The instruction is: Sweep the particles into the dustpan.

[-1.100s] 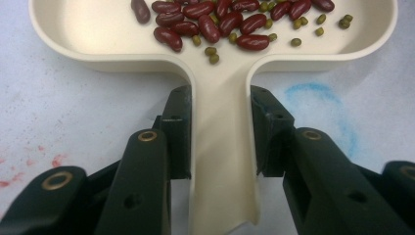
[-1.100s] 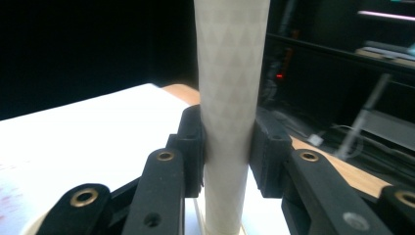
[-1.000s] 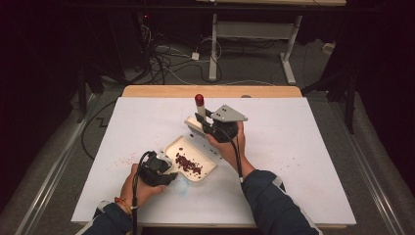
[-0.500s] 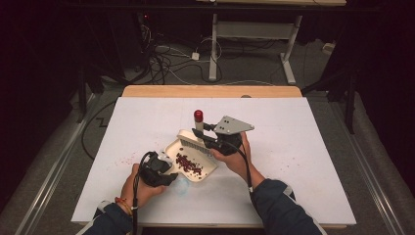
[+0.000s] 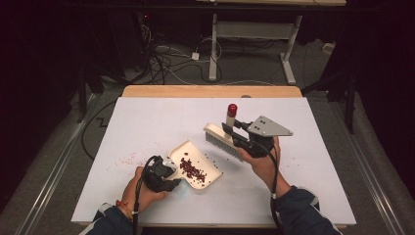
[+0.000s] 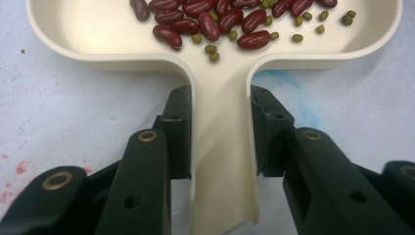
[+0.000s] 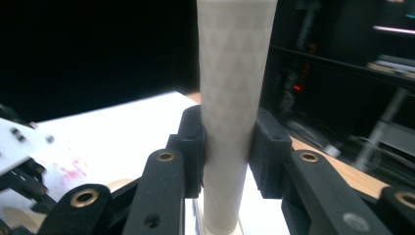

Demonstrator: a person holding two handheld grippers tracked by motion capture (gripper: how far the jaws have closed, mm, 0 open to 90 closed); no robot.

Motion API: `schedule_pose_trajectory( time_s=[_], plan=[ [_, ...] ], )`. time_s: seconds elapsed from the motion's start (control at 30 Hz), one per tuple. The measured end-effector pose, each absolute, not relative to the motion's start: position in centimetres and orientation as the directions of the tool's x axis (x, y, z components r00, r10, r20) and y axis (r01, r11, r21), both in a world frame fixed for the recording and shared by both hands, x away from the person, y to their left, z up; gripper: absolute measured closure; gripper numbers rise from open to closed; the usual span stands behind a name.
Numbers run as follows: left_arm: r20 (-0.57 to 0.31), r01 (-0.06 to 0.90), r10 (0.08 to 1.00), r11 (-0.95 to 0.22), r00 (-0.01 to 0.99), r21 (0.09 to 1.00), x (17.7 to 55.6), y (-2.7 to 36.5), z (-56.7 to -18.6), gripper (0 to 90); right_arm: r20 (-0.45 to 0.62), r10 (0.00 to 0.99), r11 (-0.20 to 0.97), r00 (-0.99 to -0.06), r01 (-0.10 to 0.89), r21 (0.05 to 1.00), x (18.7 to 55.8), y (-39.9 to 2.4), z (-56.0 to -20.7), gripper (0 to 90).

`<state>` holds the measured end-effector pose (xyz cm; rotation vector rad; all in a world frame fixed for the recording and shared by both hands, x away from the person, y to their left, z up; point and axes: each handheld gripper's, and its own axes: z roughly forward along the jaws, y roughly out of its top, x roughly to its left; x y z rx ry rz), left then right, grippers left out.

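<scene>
Centre frame, a cream dustpan [image 5: 195, 164] holds dark red beans [image 6: 210, 22] and small olive-green ones [image 6: 211, 49]. The brush [image 5: 222, 138] is cream with a red-tipped handle, faintly triangle-patterned. The white tabletop [image 5: 147, 127] bears pink and blue smudges.

The left gripper [image 6: 221, 132] clamps the cream dustpan's handle [image 6: 222, 161], red beans [image 6: 210, 22] lying in its tray.
</scene>
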<state>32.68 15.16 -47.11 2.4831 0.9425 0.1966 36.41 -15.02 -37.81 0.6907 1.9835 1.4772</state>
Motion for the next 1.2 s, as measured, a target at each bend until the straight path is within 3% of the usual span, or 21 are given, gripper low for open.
schedule_pose_trajectory(
  time_s=[0.47, 1.2],
  plan=[
    [0.002, 0.557, 0.622, -0.704, 0.783, 0.441, 31.7, 15.1, -46.8, 63.8, -0.17, 0.764, 0.33, -0.623, 0.15, 0.932, 33.2, -19.1, -39.3, 70.0],
    [-0.001, 0.562, 0.625, -0.702, 0.781, 0.437, 30.8, 13.2, -46.7, 63.7, -0.148, 0.665, 0.334, -0.732, 0.114, 0.936, 29.8, -12.8, -40.0, 69.9]
  ],
)
